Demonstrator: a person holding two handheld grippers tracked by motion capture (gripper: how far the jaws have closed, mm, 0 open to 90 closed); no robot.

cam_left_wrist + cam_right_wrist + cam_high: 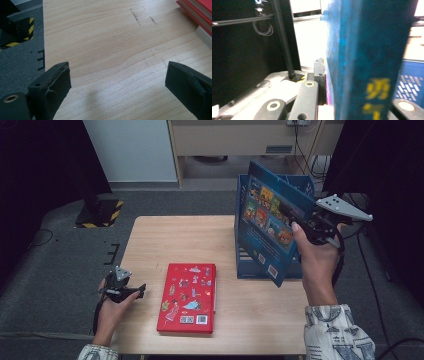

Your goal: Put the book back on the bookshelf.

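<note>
My right gripper [296, 221] is shut on a blue picture book [267, 222] and holds it tilted in the air over a blue file holder [246, 268] at the table's right. In the right gripper view the book's spine [367, 55] stands between my jaws, with the left finger [319, 75] pressed against its cover. A red picture book [189, 297] lies flat at the table's middle front. Left of it, my left gripper [140, 291] rests low by the table's left edge. Its jaws [117, 82] stand wide open over bare wood, and the red book's corner [197, 12] lies ahead to the right.
The wooden table [170, 240] has bare room at its left and back. The holder's meshed blue wall [409, 85] sits just behind the held book. Grey carpet [60, 265] surrounds the table, with a black-and-yellow striped base [102, 212] at the back left.
</note>
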